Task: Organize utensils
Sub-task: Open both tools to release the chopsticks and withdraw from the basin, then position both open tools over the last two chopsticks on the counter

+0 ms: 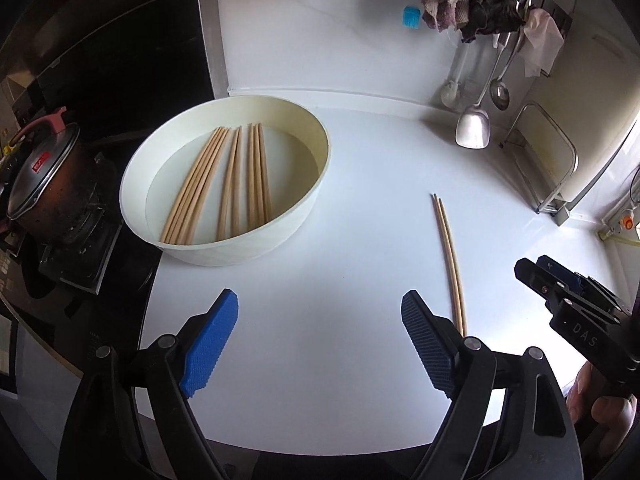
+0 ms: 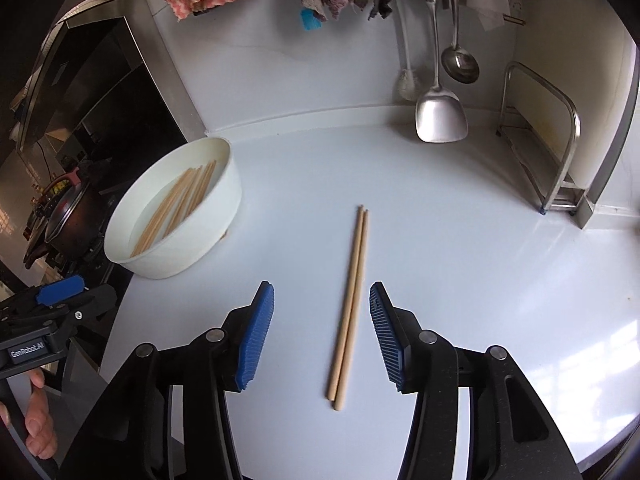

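Countertop (image 2: 460,248) open around 2 chopsticks (image 2: 352,300).

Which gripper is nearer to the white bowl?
Left. The left gripper hangs open just before the white bowl; the right gripper straddles the loose chopstick pair farther away.

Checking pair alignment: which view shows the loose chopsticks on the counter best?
Right wrist: the chopstick pair lies whole and centred between the open jaws. Left wrist shows the pair off right, near end hidden behind a finger.
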